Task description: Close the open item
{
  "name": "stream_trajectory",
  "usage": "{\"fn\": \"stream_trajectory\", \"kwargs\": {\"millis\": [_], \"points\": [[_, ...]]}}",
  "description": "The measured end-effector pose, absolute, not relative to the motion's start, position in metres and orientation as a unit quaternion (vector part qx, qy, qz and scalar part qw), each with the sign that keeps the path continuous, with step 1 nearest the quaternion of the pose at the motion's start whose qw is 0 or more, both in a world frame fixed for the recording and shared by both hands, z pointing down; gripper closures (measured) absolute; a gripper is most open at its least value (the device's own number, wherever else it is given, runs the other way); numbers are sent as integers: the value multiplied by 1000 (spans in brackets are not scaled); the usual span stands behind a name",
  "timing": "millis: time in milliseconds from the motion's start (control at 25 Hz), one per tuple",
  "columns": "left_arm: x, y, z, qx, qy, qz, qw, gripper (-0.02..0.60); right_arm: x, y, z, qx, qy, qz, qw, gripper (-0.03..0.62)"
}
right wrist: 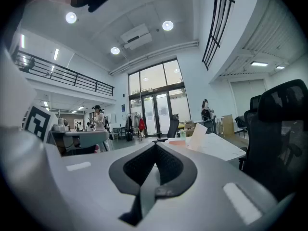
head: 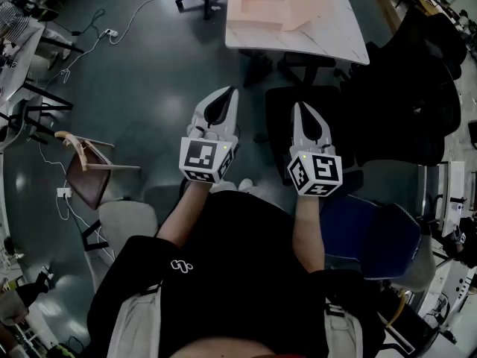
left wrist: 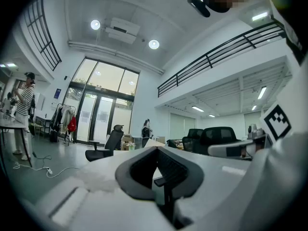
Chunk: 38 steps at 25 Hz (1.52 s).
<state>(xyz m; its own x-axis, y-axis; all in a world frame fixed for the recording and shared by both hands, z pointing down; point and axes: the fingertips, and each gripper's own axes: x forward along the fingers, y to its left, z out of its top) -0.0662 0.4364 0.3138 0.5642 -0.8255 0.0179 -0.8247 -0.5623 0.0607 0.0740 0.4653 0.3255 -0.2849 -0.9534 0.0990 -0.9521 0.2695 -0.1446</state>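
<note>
Along table [head: 339,45] L edge: open box [head: 261,10], floor [head: 160,69] beside.

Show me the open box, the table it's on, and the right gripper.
open box [head: 259,7], head view, on its pale pink inner base.
table [head: 339,39], head view, on the bare white top right of the box.
right gripper [head: 299,107], head view, at its closed fingertips.

Head view is pretty dim and murky. The dark floor [head: 149,73] only shows a few soft pale reflections, and the black shirt [head: 223,267] at the bottom swallows all detail. Both gripper views are way brighter: round ceiling lights [left wrist: 153,44] and the tall windows [left wrist: 103,109] blow out a bit. Heavy fisheye bending, black corners, near foreground soft.
</note>
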Motion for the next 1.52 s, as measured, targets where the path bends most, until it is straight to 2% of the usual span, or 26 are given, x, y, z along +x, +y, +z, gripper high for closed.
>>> {"fn": "stream_trajectory", "kwargs": {"millis": [160,400,760,1520], "points": [[-61,433,316,881,-471,-5,33,595,81,461,329,-597,797,-89,1,603],[-57,427,324,878,-478,2,37,596,95,443,337,-595,794,-121,41,602],[-68,381,339,870,-489,14,54,596,83,394,347,-575,807,-129,35,602],[-64,118,397,874,-472,34,109,595,99,151,390,-590,794,-148,8,602]]}}
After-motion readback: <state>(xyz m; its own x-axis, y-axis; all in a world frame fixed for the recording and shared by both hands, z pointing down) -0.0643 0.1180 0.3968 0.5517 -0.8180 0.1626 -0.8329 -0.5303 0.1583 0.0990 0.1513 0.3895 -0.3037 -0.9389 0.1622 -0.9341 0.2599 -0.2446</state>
